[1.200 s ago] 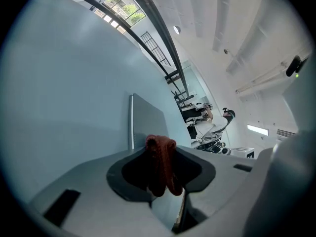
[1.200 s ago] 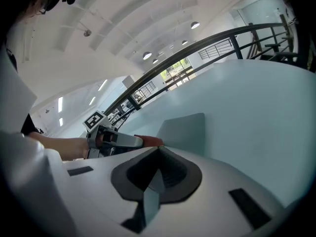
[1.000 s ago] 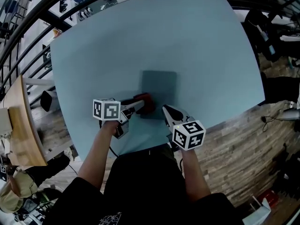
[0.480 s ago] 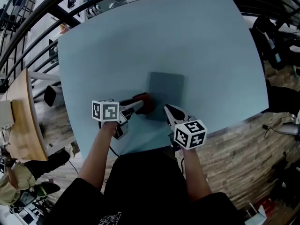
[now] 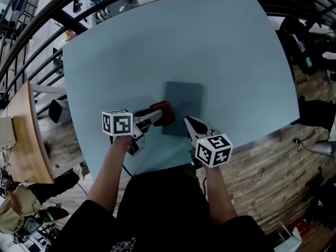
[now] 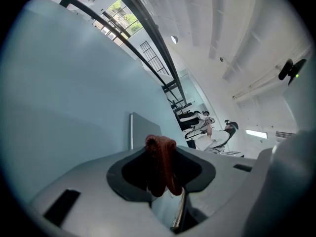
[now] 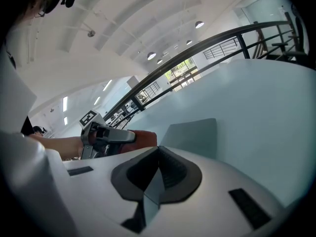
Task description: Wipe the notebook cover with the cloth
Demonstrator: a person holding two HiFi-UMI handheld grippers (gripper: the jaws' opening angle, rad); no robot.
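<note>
Scene count: 1 notebook, 1 cloth, 2 grippers, 2 marker cubes, 1 table.

- Notebook: plain grey-teal cover, closed, lying flat on the light blue table, on the half nearer the person. No title or logo is legible on the cover in any view.
- Cloth: dark red, bunched up. In the head view it sits on the notebook's left edge, toward the near-left corner, partly overlapping the cover. Can't confirm whether it actually touches the cover.
- Left gripper: comes in from the notebook's left side. In the left gripper view its jaws are clamped on the cloth, a folded wad standing up between them, with the notebook just beyond.
- Right gripper: tip lies over the notebook's near edge, right of the cloth. In the right gripper view the jaws are pressed together with nothing between them. The notebook lies straight ahead, and the cloth and left gripper are off its left side. Contact with the cover: can't tell.
- Marker cubes: one on the left gripper, one on the right gripper. Both carry black-and-white square code patterns with no readable text.
- Other print: a white graphic on the person's black shirt, too small to read.
- Around the table: brick-pattern floor on the notebook's right, wooden panel far to its left.
</note>
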